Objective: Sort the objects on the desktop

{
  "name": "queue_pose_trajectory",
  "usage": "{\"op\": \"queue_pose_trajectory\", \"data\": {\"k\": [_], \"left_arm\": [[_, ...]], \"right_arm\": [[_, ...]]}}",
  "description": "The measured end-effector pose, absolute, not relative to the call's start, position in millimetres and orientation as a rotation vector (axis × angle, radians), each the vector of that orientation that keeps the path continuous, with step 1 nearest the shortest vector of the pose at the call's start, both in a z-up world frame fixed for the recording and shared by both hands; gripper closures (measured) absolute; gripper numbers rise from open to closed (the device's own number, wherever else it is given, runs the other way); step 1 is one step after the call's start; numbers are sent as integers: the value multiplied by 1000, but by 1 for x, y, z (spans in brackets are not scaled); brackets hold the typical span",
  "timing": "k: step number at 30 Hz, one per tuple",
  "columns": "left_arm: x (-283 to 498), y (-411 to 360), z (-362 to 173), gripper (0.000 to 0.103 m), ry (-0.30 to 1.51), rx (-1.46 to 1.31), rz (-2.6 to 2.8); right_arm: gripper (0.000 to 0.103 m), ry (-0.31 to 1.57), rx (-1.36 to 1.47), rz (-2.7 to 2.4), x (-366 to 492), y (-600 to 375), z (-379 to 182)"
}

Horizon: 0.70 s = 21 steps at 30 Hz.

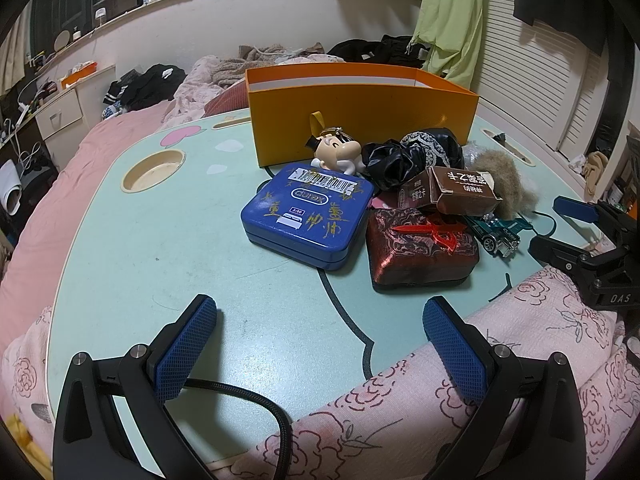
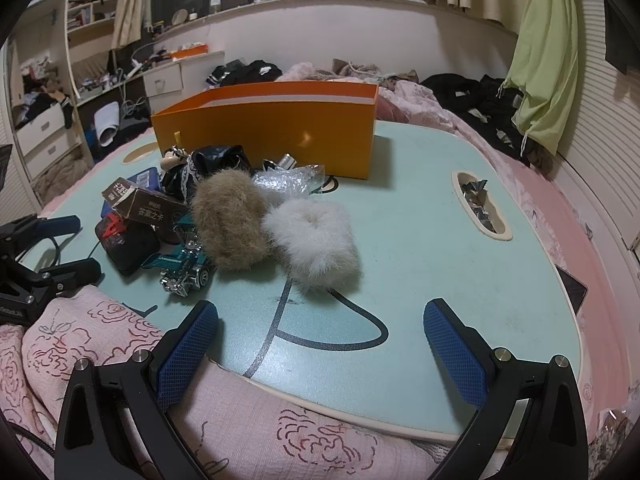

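**Both grippers parked wide at the table edge, pile waiting in front of the orange box**

Nearest, the left gripper (image 1: 320, 344) and right gripper (image 2: 320, 344) hover over the near rim of the mint lap table (image 2: 420, 248), fingers spread wide, holding nothing. Looks like a ready pose before the first pick. Just in front of the orange box (image 1: 360, 120) sits the clutter: blue tin (image 1: 308, 220), red patterned case (image 1: 420, 248), toy car (image 2: 184, 264), brown fur scrunchie (image 2: 228, 220), white fur scrunchie (image 2: 316, 240). The box stands open-topped at the far side, presumably the drop spot.
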<state>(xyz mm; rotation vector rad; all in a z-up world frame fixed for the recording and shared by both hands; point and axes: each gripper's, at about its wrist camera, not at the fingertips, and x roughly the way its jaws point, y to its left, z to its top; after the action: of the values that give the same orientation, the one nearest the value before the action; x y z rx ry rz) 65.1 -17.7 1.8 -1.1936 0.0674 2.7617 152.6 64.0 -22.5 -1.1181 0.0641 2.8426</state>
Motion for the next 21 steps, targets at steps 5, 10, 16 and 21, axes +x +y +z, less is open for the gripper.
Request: {"op": "queue_pose_trajectory", "data": {"k": [5,10,16,21], "left_arm": [[65,-18,2,0,67,-1193,2762],[65,-18,2,0,68,-1193,2762],[65,-18,2,0,68,-1193,2761],[65,-18,2,0,68,-1193,2761]], "right_arm": [[0,66,-1113,2846,152,67,-23],[0,64,-1113,2843,151,68,-24],[0,64,-1106,2840,151,68,-25],[0,62,-1107,2839,150,68,-25]]}}
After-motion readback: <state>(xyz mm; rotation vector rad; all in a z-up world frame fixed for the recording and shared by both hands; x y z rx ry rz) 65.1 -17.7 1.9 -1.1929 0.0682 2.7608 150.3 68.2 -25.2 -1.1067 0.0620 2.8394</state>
